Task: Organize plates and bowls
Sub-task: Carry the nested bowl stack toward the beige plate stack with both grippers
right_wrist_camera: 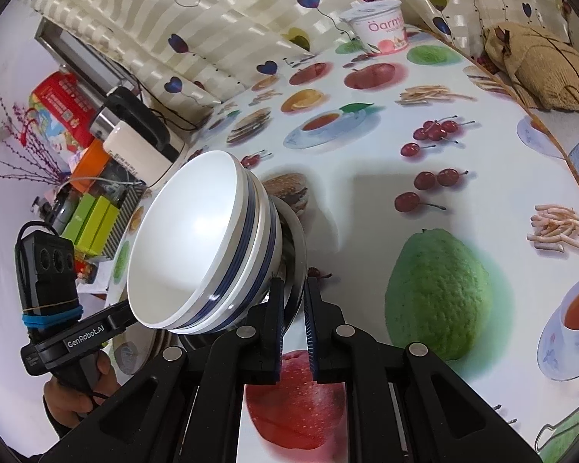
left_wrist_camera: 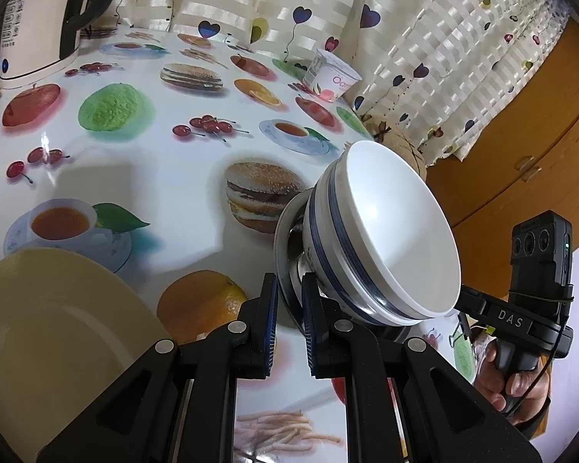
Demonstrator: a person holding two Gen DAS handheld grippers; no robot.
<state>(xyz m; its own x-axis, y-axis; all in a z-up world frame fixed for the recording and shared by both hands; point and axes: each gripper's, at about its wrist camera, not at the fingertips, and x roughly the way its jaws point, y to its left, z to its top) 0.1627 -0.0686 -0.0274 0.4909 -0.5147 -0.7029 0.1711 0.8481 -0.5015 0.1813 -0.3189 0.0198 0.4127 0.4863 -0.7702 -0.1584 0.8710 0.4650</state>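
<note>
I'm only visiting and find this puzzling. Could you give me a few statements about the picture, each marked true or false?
1. Both sets of fingers pinch one metal plate. True.
2. White bowls with blue bands sit stacked on that plate. True.
3. The bowls hold soup. False: they look empty.
4. The yogurt cup lies beside the bowls. False: it stands far off by the curtain.
5. A yellow plate lies nearby. True.

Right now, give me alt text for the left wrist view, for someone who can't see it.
The left gripper is shut on the rim of a shiny metal plate carrying stacked white bowls with blue bands, tilted above a fruit-and-burger print tablecloth. The right gripper meets the stack's far side; a pale yellow plate lies lower left.
</note>
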